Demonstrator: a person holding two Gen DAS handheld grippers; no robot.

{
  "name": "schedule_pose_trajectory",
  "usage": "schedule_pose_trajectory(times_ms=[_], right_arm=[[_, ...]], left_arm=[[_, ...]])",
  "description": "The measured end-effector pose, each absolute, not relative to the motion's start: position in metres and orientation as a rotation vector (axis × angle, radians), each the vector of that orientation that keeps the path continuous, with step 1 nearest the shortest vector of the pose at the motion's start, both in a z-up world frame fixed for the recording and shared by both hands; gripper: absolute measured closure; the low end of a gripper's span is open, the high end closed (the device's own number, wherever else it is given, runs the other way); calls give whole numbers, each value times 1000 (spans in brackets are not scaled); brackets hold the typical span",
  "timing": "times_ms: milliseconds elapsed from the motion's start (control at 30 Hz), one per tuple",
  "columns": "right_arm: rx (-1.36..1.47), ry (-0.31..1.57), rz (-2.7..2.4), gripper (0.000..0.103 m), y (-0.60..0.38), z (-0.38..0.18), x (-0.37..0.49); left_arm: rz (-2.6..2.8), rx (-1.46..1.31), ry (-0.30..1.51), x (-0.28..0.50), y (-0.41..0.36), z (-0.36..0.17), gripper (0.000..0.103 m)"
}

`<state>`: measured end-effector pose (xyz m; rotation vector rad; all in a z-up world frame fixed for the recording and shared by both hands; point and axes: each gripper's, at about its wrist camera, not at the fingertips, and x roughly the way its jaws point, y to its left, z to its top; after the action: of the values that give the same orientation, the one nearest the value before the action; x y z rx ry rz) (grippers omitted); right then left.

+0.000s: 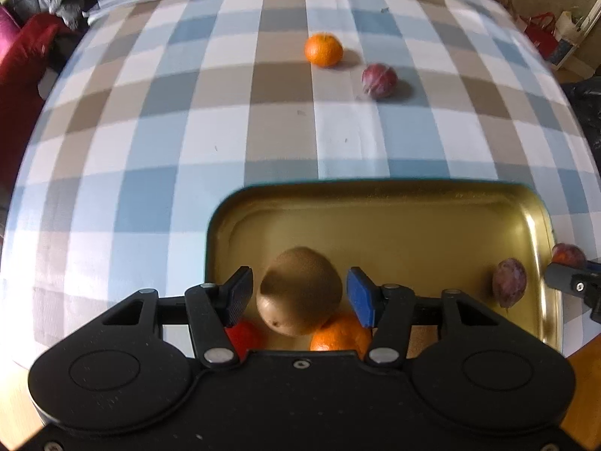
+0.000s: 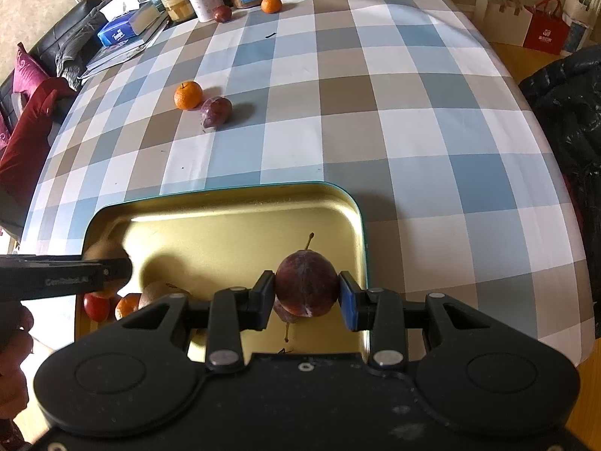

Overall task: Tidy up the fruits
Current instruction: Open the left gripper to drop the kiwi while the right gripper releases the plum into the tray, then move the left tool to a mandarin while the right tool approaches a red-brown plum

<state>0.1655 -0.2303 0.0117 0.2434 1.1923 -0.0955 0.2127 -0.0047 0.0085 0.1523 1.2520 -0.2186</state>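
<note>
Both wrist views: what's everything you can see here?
tray: one, gold inside, near table edge
kiwis: two, brown; one in tray, one between left fingers
oranges: three, orange; one in tray, two on cloth
plums: four, dark purple; one held, one in tray, two on cloth
red fruit: one, in tray
tablecloth: one, blue-brown-white checks
left gripper: one, black, fingers open
right gripper: one, black, fingers shut on plum
</note>
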Motion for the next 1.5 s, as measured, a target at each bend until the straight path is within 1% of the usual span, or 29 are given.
schedule_pose_trajectory(times_ms=[200,467,867,1500], right_arm=[[263,1193,-88,64,-232,14,166],[261,1184,-79,64,-231,18,166],[264,1223,-83,64,-230,7,178],[297,1266,-90,64,-222,-6,237]], left_arm=[[-225,170,1211,209,-7,23,42],[-228,180,1241,209,-11,15,42],[-210,167,1258,221,-3,12,42],[-160,201,1205,265,0,5,42]])
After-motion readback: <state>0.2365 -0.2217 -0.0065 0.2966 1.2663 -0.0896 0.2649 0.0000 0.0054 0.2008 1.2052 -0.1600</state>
